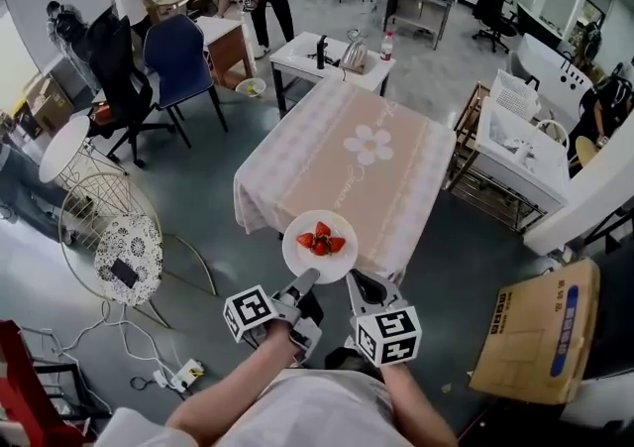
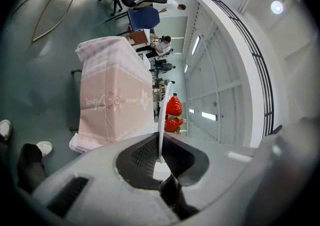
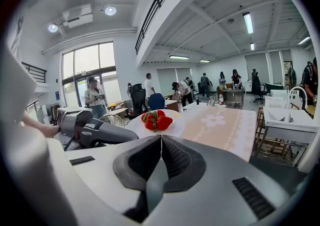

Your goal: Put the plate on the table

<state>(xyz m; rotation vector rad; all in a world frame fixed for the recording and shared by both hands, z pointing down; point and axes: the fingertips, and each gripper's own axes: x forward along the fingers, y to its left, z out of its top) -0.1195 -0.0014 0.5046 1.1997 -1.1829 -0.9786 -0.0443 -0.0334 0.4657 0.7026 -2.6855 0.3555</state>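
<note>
White round plate [image 1: 320, 259] carrying red strawberries [image 1: 322, 240] sits over the near edge of the rectangular table in a pink flowered cloth [image 1: 347, 153] in the head view. Its near rim lies between the left gripper [image 1: 303, 283] and the right gripper [image 1: 353, 280]. Whether it touches the cloth cannot be told. A blue office chair [image 1: 178, 63] and a white wire side table [image 1: 124, 257] stand left of the table. A brown cardboard box [image 1: 540, 331] lies to its right.

Left gripper view: the jaws pinch the plate's rim, seen edge-on, with the clothed table beyond.

Right gripper view: the jaws press together on the thin rim, the left gripper just beside, the tabletop stretching beyond.
</note>
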